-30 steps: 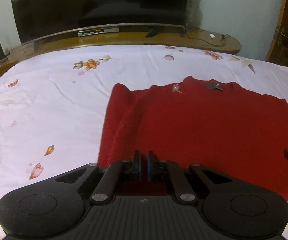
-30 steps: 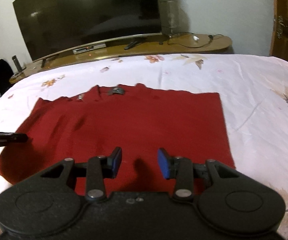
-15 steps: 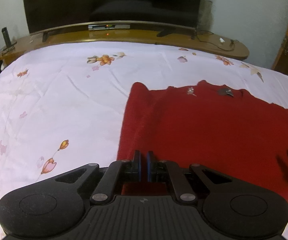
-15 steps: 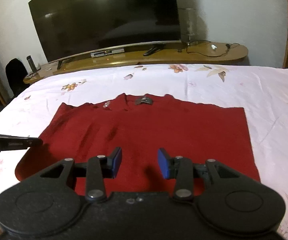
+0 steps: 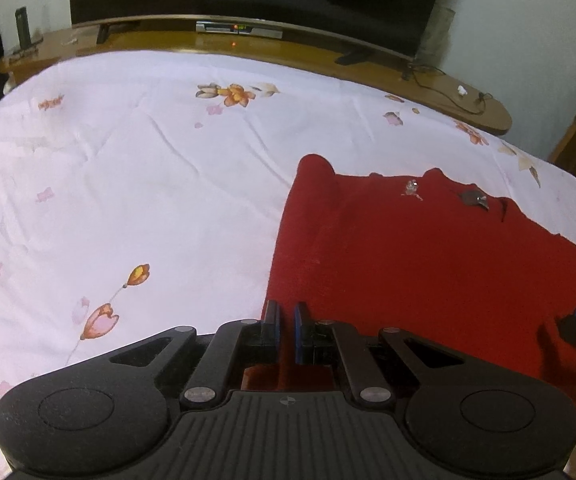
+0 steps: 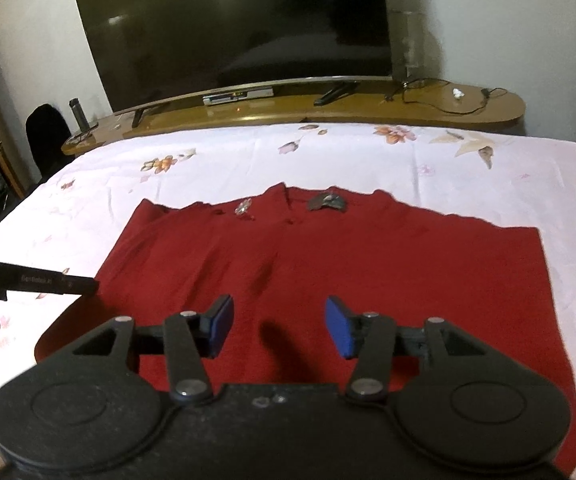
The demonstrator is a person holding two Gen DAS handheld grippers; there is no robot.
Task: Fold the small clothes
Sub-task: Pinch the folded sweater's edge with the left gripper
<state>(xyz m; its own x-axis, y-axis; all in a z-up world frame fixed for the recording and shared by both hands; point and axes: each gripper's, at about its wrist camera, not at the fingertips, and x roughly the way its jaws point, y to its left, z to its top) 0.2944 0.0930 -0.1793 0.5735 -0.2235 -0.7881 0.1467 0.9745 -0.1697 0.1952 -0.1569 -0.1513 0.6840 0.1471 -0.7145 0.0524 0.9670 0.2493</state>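
A red sweater (image 6: 328,264) lay spread flat on a bed covered by a pale floral sheet (image 5: 135,168), its neckline toward the far side. The left tool (image 5: 286,326) sat at the sweater's near left corner, its blue-padded fingers almost together with a thin gap; whether cloth was caught between them could not be told. The right tool (image 6: 279,328) hovered over the sweater's near edge with its fingers wide apart, holding nothing. Beyond the bed stood a wooden worktop (image 6: 428,110) carrying a large dark television (image 6: 239,28).
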